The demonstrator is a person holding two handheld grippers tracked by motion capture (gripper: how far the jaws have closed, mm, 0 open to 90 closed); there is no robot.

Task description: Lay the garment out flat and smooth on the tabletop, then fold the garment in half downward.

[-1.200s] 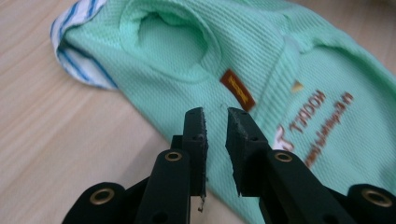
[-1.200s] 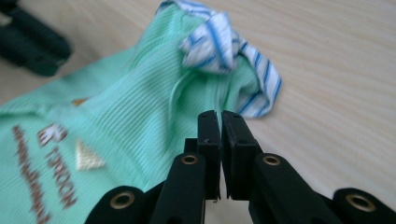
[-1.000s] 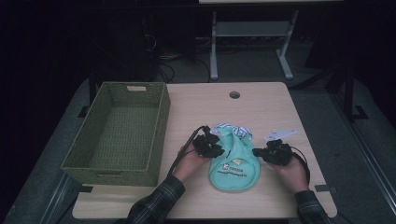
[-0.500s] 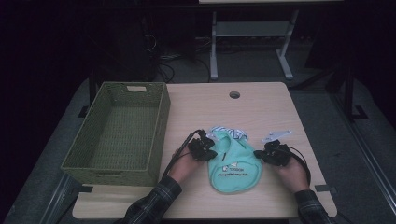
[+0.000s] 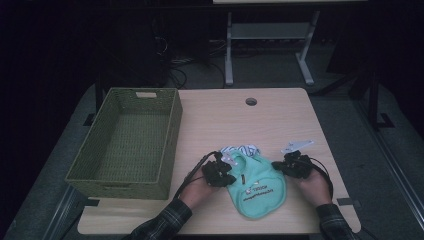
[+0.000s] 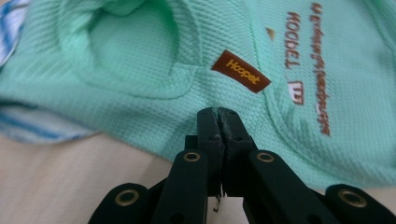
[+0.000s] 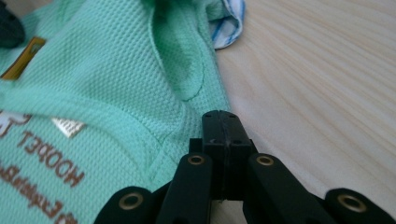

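Green wicker basket (image 5: 125, 145) sits bare-bottomed, well left of mint garment (image 5: 257, 187) w/ striped cloth (image 5: 240, 149) under it. Left gripper (image 5: 223, 172) & right gripper (image 5: 289, 165) each clenched on garment edges.

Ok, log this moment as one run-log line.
left gripper: shut on green garment | right gripper: shut on green garment | garment flat on table | basket empty

This looks like a lab or recording room rather than a home. A plain light wood bench (image 5: 260, 125) with a round cable hole (image 5: 251, 101) stands on grey carpet (image 5: 350, 125) in dim light. Behind it, loose cables (image 5: 175, 60) lie on the floor beside the white metal frame of another table (image 5: 265, 45), with dark surroundings all around.
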